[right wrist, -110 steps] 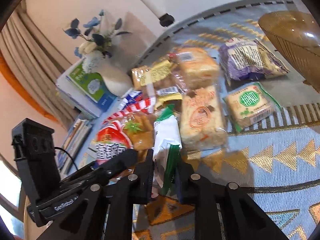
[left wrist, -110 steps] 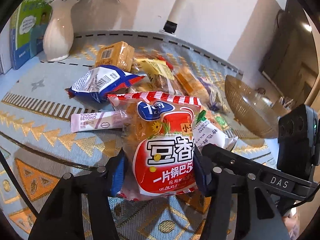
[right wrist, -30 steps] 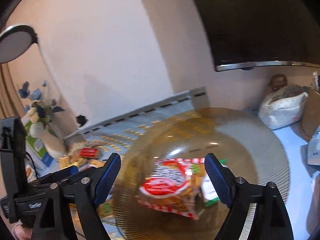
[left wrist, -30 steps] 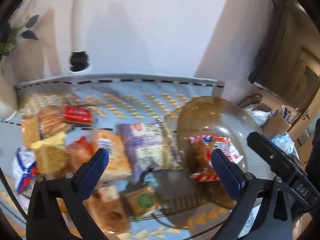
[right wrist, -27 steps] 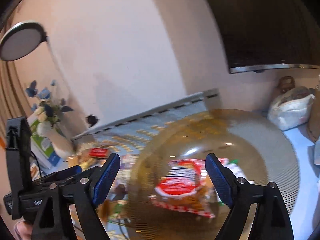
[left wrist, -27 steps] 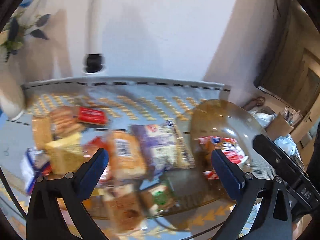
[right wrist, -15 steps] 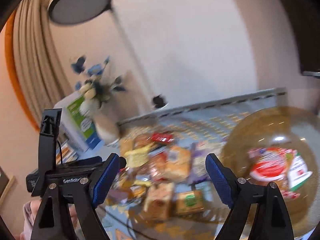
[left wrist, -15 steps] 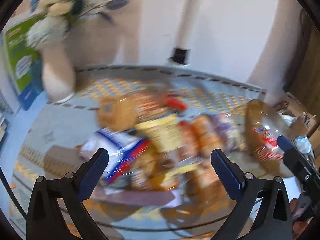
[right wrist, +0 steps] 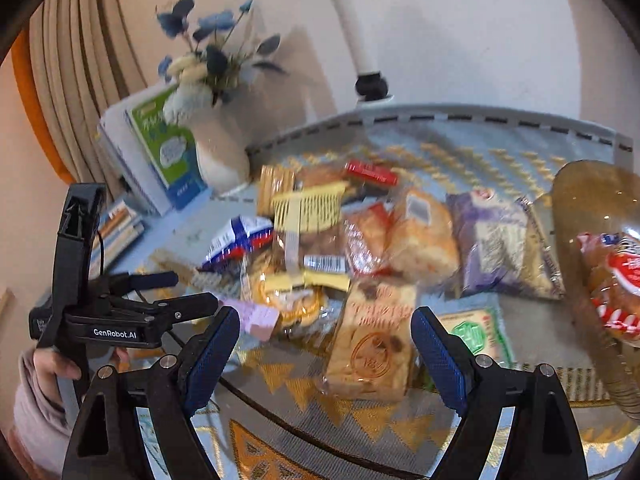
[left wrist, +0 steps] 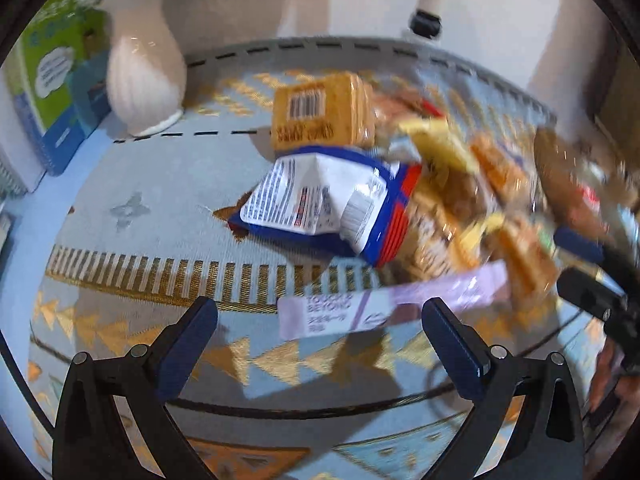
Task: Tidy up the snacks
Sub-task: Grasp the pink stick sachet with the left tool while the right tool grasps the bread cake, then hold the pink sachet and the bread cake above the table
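Both tools empty, jaws wide: left gripper [left wrist: 318, 330] hung over the lilac bar [left wrist: 384, 308], right gripper [right wrist: 325, 334] over the tan cake pack [right wrist: 370, 348]. Red-striped bag [right wrist: 618, 284] already lay in the amber bowl [right wrist: 588, 196].

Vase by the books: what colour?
White, ribbed vase; clearest in the left wrist view.

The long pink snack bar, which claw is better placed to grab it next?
Left, probably. The long pale-pink wrapped snack bar lies just ahead of the open left claw, nearly between its fingers. The open right claw faces a tan cake packet instead.
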Demonstrator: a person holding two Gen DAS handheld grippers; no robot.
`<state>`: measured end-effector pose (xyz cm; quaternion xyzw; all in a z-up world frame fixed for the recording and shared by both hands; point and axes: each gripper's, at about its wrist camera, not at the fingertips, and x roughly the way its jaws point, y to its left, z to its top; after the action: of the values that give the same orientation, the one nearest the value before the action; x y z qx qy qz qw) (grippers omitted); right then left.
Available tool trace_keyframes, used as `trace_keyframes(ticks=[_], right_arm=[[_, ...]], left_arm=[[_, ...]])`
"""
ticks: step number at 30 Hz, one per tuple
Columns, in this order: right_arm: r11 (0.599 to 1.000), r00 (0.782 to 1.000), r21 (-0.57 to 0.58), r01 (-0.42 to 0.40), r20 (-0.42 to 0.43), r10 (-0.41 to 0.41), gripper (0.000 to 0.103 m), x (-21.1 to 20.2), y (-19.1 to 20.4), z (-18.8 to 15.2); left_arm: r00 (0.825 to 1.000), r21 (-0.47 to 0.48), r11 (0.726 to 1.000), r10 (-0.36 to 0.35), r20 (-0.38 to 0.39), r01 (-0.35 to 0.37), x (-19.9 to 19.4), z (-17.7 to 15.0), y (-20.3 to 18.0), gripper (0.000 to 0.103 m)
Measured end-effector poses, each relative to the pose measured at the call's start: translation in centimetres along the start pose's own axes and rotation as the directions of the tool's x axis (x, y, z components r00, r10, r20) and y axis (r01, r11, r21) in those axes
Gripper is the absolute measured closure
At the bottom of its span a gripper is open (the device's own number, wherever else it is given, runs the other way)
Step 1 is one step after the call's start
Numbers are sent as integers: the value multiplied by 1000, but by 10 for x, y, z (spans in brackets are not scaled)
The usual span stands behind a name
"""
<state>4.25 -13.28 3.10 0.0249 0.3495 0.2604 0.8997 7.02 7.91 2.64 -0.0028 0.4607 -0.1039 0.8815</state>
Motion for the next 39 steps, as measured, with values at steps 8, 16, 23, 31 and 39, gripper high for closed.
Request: trace_keyframes(ticks=[8, 16, 23, 31, 39], right_arm=[[998, 998, -32, 57, -31, -58, 17, 12, 1, -7], [998, 994, 32, 61, -90, -58, 17, 29, -17, -14], [996, 992, 2, 92, -86, -91, 54, 28, -11, -14], [997, 993, 28, 68, -99, -64, 53, 29, -15, -14], [996, 994, 85, 24, -106, -15, 50, 28, -23, -15]], left_arm=[[999, 147, 988, -38, -18, 40, 14, 2, -12, 1], [998, 302, 952, -60, 18, 51, 11, -2, -43, 74], [998, 148, 989, -21, 56, 12, 0, -13, -50, 90], [997, 27, 1000, 14, 77, -17, 6, -18, -43, 87], [995, -48, 998, -43, 88, 48, 4, -19, -29, 86]])
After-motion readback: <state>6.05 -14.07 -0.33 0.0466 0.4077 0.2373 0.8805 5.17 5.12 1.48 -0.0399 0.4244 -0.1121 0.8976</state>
